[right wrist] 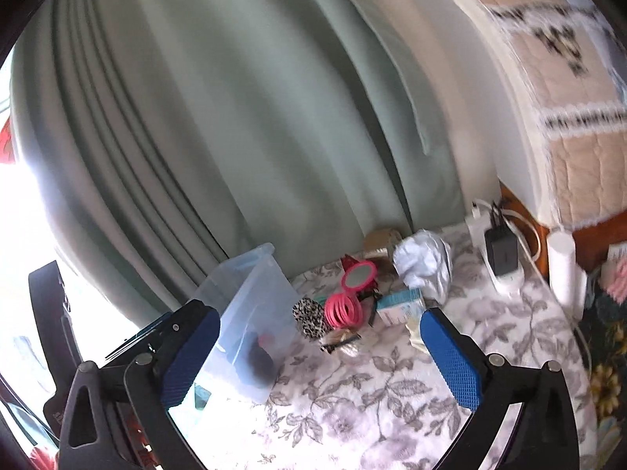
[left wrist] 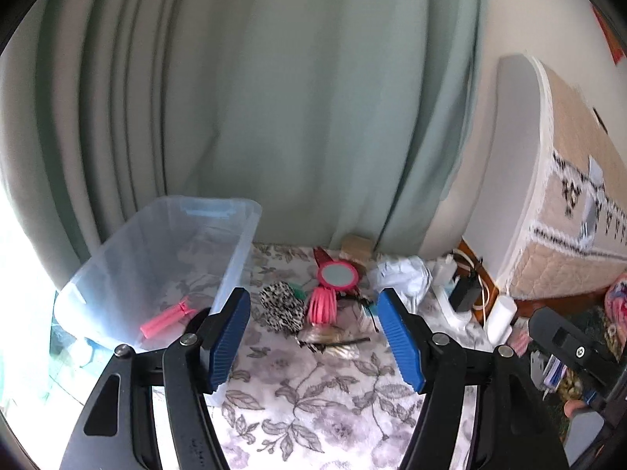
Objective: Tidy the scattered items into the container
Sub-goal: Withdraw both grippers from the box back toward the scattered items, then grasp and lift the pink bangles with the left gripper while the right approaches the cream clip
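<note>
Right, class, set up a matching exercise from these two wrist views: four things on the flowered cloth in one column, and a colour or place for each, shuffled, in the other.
Things
1. clear plastic storage bin
2. round hand mirror
3. crumpled white paper
4. leopard-print fabric scrunchie

Descriptions
A. spotted black and cream, beside the pink rings
B. holds a pink clip
C. pink rim, grey glass
D. bunched up near the black charger

Pairs: 1-B, 2-C, 3-D, 4-A
</note>
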A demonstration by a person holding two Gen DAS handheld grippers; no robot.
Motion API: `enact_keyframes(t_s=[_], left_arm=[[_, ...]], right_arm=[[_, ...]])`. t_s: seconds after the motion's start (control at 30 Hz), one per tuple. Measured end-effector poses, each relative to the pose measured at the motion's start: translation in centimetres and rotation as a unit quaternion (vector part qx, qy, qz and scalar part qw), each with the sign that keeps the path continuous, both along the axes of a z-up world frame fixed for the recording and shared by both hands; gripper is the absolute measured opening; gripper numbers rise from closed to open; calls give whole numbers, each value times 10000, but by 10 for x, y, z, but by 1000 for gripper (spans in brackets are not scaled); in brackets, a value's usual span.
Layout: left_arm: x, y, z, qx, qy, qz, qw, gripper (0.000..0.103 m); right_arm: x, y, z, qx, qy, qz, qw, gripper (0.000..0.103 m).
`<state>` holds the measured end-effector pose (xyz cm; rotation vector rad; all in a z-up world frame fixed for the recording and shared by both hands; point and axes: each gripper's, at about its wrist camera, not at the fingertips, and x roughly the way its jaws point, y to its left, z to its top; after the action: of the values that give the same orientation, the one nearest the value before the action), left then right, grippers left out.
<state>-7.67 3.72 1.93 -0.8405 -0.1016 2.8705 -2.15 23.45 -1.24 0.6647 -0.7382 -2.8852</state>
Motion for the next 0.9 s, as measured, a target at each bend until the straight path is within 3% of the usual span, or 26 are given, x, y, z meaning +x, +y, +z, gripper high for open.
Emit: enact_keyframes(t_s=[0.27, 0.6, 0.9], left_arm=[[-18, 13, -38, 83, -600, -153, 9980, 69], [-43, 28, -87, 122, -1383, -295, 9899, 72], [-70, 40, -112, -126, -1529, -314, 9877, 72]], right_arm=[[-12, 8, -38, 411, -443, 105, 9981, 103], [-33, 30, -86, 307, -1197, -22, 9923, 103], [-59, 48, -123, 66, -1664, -30, 9860, 93]])
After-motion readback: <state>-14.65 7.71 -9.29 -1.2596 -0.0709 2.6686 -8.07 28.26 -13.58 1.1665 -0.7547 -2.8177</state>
